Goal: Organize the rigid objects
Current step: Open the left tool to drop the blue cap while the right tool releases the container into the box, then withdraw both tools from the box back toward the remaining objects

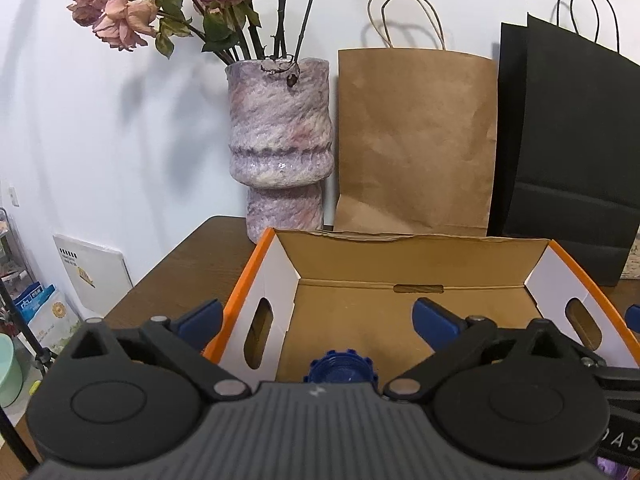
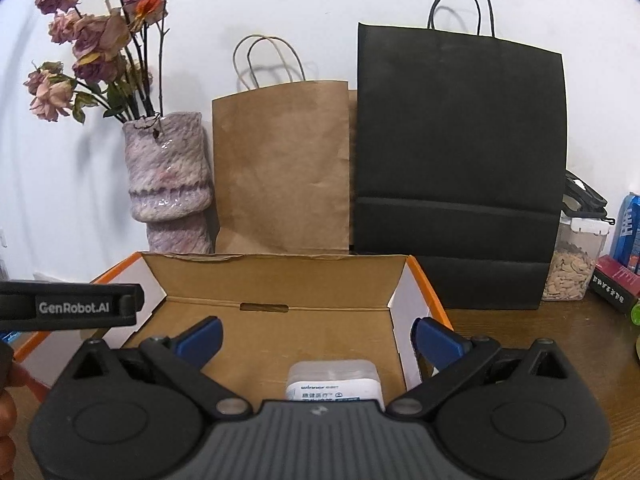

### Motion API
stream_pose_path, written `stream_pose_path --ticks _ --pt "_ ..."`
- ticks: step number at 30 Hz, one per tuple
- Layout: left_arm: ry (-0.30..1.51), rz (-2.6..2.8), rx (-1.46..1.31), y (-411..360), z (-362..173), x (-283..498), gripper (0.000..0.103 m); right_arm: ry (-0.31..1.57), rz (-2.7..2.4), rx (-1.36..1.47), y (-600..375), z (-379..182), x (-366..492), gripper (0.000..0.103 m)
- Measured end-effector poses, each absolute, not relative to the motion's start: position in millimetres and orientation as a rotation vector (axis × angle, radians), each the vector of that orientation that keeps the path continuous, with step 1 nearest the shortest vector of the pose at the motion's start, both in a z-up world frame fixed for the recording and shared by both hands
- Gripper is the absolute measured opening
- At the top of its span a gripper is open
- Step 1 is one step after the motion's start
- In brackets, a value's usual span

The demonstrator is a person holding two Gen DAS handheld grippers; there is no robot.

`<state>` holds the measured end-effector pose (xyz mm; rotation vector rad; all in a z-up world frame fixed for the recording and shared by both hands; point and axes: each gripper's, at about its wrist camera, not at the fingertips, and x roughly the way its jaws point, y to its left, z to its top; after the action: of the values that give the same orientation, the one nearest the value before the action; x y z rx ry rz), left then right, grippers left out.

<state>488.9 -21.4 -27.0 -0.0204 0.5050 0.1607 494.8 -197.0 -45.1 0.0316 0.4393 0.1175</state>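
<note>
Left claw: jaws spread wide, blue pads well apart, nothing gripped; one pad sits outside the left wall of the box, the other over the box interior. Directly below it, close against the claw body, the ribbed top of a blue cap shows inside the box; the item beneath the cap is hidden. Right claw: jaws likewise wide, pads clear of any object. Between and below them a small clear plastic container with a printed label lies on the box floor near the right wall, touched by neither pad. The cardboard box is open-topped, orange on the outside, white on the end flaps, with slot handles in its walls; it rests on a dark wooden table. In the right wrist view the arm of the left claw, marked with a brand name, crosses the left edge, and fingers of a hand show at the lower left. Behind the box, against the white wall, stand from left to right: a mottled purple vase holding dried roses, a brown paper bag, and a black paper bag. To the right of the black bag sits a clear jar of pale seeds or nuts, with a blue can and a dark red packet beyond it. Off the table's left edge, boxes and a pale green bowl are visible lower down.
</note>
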Motion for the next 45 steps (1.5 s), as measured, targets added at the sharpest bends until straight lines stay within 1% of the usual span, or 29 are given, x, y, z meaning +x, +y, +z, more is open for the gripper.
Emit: stream_pose_path --ticks 10,20,29,45 --pt "0.497 0.146 -0.022 -22 -22 480 0.103 0.446 0.117 0.041 -200 -39 488 0.103" --pt "0.463 0.117 -0.016 -21 -9 451 0.103 0.439 0.111 0.050 -210 -31 463 0.103" --pt "0.444 0.100 -0.009 -17 0 419 0.103 0.437 0.117 0.045 -214 -22 433 0.103" --pt "0.467 0.110 -0.013 -3 5 358 0.103 0.435 0.150 0.019 -202 -8 365 0.103"
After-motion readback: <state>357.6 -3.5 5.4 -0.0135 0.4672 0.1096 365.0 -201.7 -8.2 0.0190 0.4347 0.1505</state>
